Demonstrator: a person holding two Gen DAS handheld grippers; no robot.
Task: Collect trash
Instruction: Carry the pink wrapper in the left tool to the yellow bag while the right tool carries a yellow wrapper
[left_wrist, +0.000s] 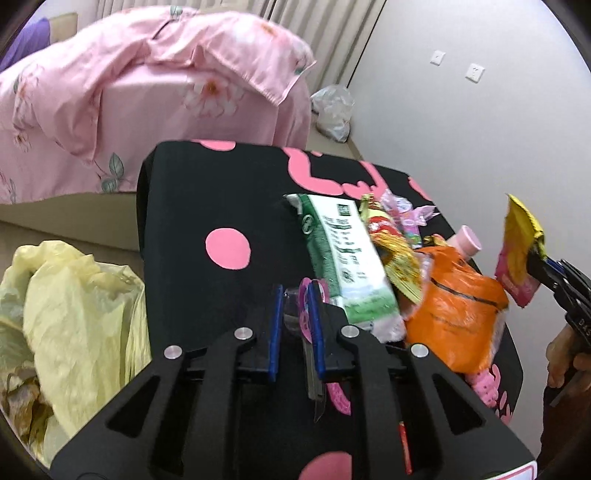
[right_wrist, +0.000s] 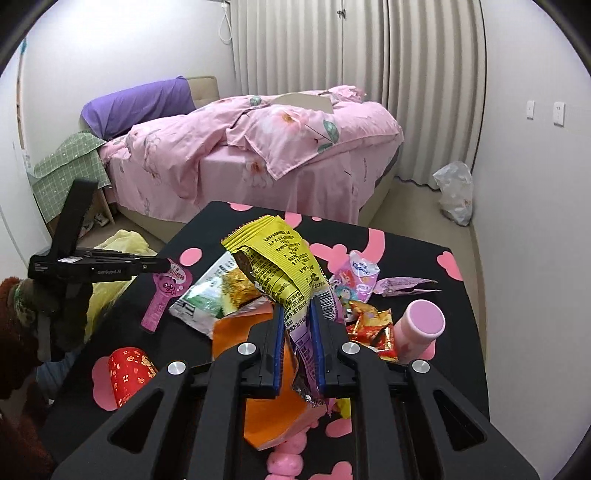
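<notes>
A: While both tongs hang over the desk (right_wrist: 424, 254), what has each got?

B: The right tongs (right_wrist: 297, 314) are clamped on a yellow wrapper (right_wrist: 280, 258), which is lifted clear of the pile and sticks up between the blue pads. From the left wrist view the same wrapper (left_wrist: 521, 236) hangs in the air at the right edge, above the desk.

A: And the left tongs?

B: The left tongs (left_wrist: 297, 295) are closed on a pink lollipop wrapper (right_wrist: 168, 291). In the right wrist view it dangles from their tips over the desk's left edge.

A: Where is the rest of the trash?

B: Heaped on the black desk with pink spots: a green and white packet (left_wrist: 343, 254), an orange bag (left_wrist: 454, 310), a gold and red foil wrapper (right_wrist: 369, 325), and a pale pink cartoon wrapper (right_wrist: 360, 280). A pink bottle (right_wrist: 421, 328) lies on its side by the pile, and a red roll (right_wrist: 129, 373) lies near the desk's left front.

A: Anything beside the desk?

B: A yellow plastic bag (left_wrist: 74, 302) sits on the floor to its left. Behind stands a bed (right_wrist: 258, 158) with pink covers, and a clear plastic bag (right_wrist: 456, 192) rests by the wall.
</notes>
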